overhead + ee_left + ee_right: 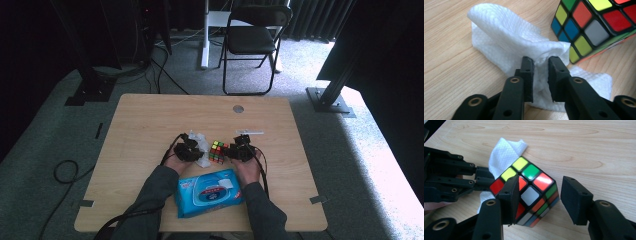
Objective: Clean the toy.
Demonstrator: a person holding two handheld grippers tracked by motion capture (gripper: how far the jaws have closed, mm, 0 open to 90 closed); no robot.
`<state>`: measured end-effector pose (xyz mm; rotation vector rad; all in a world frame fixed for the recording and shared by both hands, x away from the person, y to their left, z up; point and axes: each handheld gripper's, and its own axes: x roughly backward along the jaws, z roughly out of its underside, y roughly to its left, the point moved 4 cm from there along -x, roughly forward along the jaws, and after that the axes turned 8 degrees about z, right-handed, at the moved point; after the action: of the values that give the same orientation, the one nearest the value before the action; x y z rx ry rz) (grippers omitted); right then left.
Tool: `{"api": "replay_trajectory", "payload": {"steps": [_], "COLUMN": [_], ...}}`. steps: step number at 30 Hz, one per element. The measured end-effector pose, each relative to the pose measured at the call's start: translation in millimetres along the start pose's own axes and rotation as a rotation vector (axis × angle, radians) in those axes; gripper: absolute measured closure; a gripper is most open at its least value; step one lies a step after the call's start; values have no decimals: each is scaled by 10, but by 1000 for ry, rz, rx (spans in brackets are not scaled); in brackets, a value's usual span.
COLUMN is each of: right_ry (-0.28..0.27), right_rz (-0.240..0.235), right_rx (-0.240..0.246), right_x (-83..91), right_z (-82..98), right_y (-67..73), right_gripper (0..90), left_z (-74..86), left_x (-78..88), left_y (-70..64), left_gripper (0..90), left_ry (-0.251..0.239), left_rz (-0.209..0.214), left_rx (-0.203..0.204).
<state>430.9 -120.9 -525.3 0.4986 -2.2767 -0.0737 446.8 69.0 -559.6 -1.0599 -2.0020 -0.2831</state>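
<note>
While pinching crumpled white paper wipe (524,47), left gripper (541,65) nearly closed.
Right gripper (540,195) parted, straddling multicoloured plastic puzzle cube (529,192), left jaw touching, right jaw apart.

Grey carpet floor (45,135); black folding chair (252,37) behind wooden table (145,115); dark curtains (310,17); daylight right.

From above we see daylight flooding the carpet (380,150) at three o'clock, while twelve and nine o'clock stay dark. The table (150,120) looks softly lit and slightly blurred. Close views are bright; white glare marks the cube (529,192).
</note>
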Motion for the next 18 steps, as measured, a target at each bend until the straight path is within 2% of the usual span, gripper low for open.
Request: {"api": "replay_trajectory", "payload": {"steps": [5, 9, 13, 18], "right_ry": [3, 2, 1, 1], "right_rz": [-4, -25, -37, -30], "right_rx": [-26, -27, -31, -31], "right_x": [10, 17, 20, 23], "right_z": [-6, -8, -7, -6], "right_y": [-24, -16, -3, 7], "right_gripper": [558, 649, 696, 706], "left_z": [1, -1, -16, -81], "left_x": [0, 7, 40, 104], "left_y": [-5, -15, -50, -124], "left_gripper": [806, 818, 828, 830], "left_ry": [-3, -7, -29, -68], "left_rz": [-1, -6, 13, 43], "left_rx": [-1, -2, -12, -31]}}
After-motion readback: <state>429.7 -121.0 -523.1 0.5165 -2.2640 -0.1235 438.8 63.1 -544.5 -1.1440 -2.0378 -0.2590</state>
